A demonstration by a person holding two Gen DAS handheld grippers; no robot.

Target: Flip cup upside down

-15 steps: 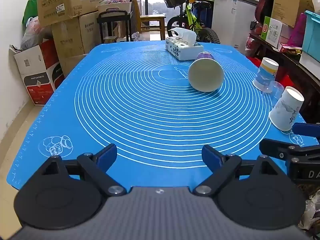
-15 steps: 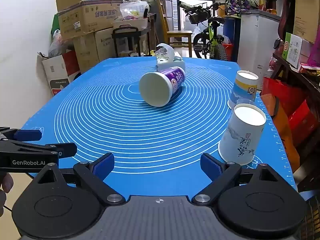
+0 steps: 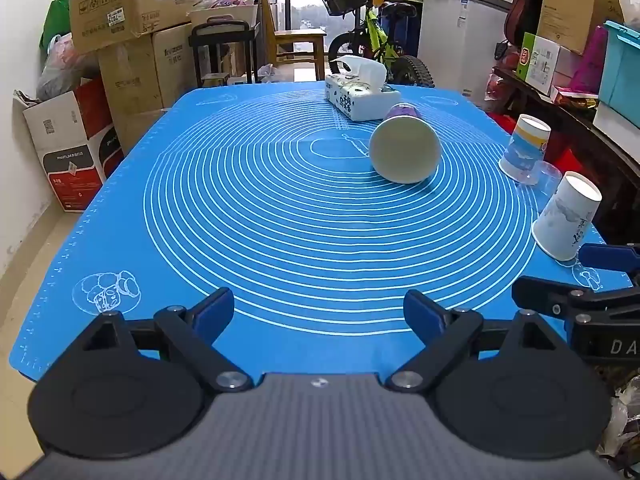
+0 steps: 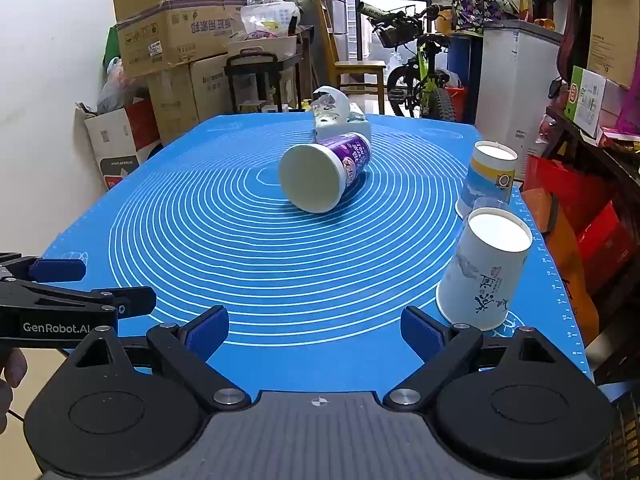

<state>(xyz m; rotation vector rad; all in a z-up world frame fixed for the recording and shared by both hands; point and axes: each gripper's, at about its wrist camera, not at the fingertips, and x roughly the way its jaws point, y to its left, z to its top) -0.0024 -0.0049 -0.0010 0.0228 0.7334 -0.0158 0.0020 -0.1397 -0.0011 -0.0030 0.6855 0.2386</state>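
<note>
A purple paper cup (image 3: 404, 148) lies on its side near the middle of the blue mat (image 3: 280, 220), its white base facing me; it also shows in the right wrist view (image 4: 324, 172). My left gripper (image 3: 319, 314) is open and empty over the mat's near edge. My right gripper (image 4: 314, 330) is open and empty, also at the near edge. Two paper cups stand upside down at the right: a white one (image 4: 486, 272) close to my right gripper and a blue-and-yellow one (image 4: 488, 178) behind it.
A tissue box (image 3: 358, 94) sits just behind the lying cup. A clear plastic cup (image 3: 540, 176) stands between the two upturned cups. Cardboard boxes (image 3: 132, 40) and a bicycle (image 3: 376, 40) stand beyond the table. The mat's right edge lies close to the upturned cups.
</note>
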